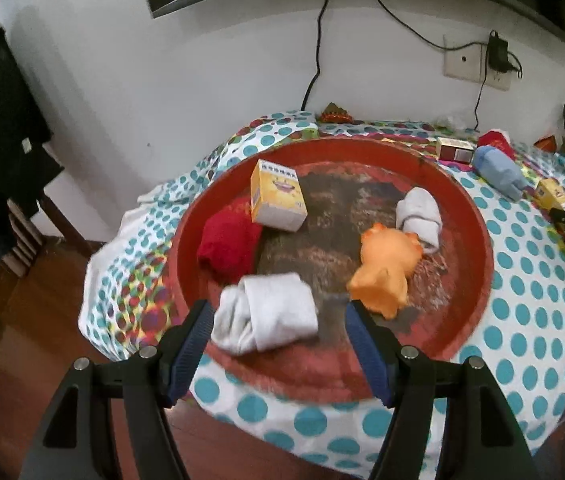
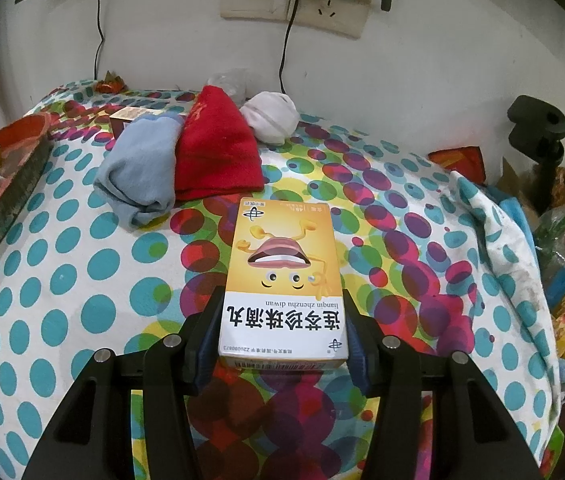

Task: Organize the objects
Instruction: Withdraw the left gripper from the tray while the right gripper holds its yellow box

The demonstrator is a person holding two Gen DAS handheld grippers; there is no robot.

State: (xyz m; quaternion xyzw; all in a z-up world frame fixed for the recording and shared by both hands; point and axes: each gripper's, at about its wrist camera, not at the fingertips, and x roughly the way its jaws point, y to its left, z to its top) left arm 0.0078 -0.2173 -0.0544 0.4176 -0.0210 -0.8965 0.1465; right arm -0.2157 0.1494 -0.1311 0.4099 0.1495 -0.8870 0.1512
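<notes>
Right claw [image 2: 282,332] is pinching the yellow medicine box [image 2: 282,280] above the dotted bench [image 2: 62,280], left claw [image 1: 278,340] spread wide over the red tray [image 1: 470,240], a rolled white sock [image 1: 266,312] between its fingers

In your right gripper [image 2: 282,328] sits a yellow medicine box [image 2: 282,280], flat, its cartoon face upside down to you, clamped at both long sides. Beyond it on the dotted cloth – a light blue sock roll [image 2: 138,172] at 11 o'clock, touching a red sock [image 2: 216,152] at 12. In the red tray [image 1: 478,240]: a white sock roll [image 1: 266,316] at 6 o'clock, an orange toy [image 1: 386,268] at 4 – a second yellow box [image 1: 276,196] at 11.
</notes>
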